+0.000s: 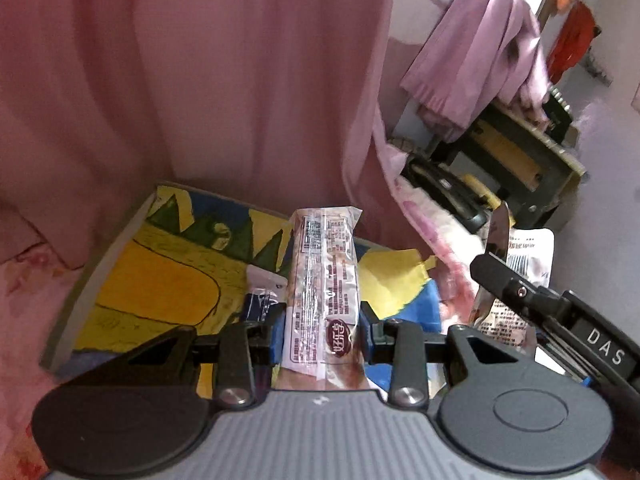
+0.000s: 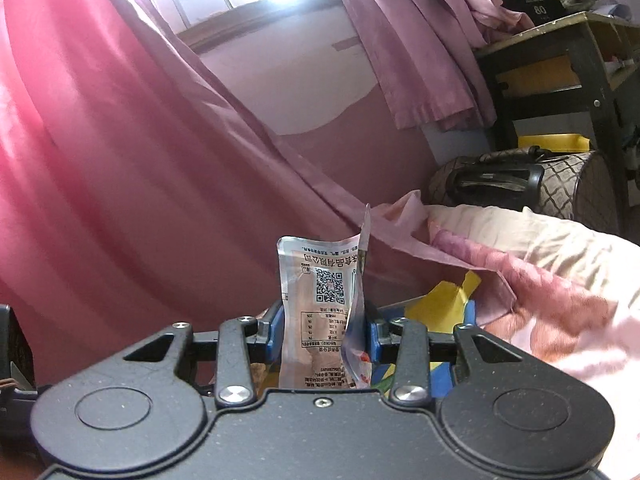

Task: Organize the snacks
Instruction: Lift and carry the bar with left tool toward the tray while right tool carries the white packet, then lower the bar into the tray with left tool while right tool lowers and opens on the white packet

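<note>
Pink curtain backdrop, left gripper pinching long sausage packet, right gripper clamped on silver snack pouch.

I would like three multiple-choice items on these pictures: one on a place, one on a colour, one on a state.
1. What lies under the long clear sausage packet?
A. painted yellow-and-blue board
B. wooden table
C. pillow

2. The gripper finger pads are:
A. red
B. blue
C. white

3. The right gripper is:
A. open
B. shut on nothing
C. shut on the silver QR-code snack pouch

Answers: 1 A, the board shows beneath it; 2 B, both pads look blue; 3 C, the pads press the pouch.
</note>
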The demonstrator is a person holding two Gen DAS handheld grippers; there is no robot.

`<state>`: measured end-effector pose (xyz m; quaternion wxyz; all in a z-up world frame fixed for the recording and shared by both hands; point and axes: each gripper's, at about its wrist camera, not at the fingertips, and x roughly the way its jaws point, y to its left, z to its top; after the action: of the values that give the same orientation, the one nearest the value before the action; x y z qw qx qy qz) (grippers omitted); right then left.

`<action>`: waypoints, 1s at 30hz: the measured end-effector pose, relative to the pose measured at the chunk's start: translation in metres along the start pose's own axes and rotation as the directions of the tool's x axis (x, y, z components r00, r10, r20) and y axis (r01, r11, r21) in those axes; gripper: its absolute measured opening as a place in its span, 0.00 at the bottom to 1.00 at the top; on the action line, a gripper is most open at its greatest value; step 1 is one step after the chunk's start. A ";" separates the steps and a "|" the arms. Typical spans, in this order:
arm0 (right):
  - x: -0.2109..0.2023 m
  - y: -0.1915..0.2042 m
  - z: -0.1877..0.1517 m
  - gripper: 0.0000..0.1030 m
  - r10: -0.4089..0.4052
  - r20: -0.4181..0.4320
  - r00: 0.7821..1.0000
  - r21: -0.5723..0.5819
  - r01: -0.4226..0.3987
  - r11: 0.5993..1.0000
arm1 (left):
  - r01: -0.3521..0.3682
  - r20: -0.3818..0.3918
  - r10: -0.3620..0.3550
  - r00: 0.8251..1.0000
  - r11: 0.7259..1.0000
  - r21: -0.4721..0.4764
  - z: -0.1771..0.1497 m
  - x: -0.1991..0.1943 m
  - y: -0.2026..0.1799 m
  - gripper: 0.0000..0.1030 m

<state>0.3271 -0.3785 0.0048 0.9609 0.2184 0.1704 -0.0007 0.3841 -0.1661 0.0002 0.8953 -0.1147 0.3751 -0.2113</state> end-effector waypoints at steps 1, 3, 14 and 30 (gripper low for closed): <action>0.007 -0.002 -0.001 0.40 -0.004 -0.011 1.000 -0.004 0.004 1.000 | -0.005 -0.005 0.005 1.000 1.000 0.001 0.001 0.006 0.001 0.38; 0.020 -0.004 -0.002 0.40 -0.014 -0.030 0.999 -0.014 0.014 1.000 | -0.008 -0.013 0.007 1.000 1.000 -0.007 0.001 0.015 0.003 0.38; 0.063 -0.009 -0.028 0.40 -0.017 -0.160 0.987 0.019 0.021 1.000 | -0.095 -0.069 0.092 0.993 0.995 -0.031 -0.004 0.045 0.021 0.38; 0.072 -0.022 -0.033 0.46 -0.038 -0.214 0.976 0.112 0.064 0.992 | -0.122 -0.099 0.116 0.988 0.991 -0.060 -0.024 0.061 0.031 0.38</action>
<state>0.3825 -0.3789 -0.0561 0.9223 0.2694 0.2769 -0.0123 0.4142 -0.1678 -0.0660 0.8831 -0.1114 0.4304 -0.1502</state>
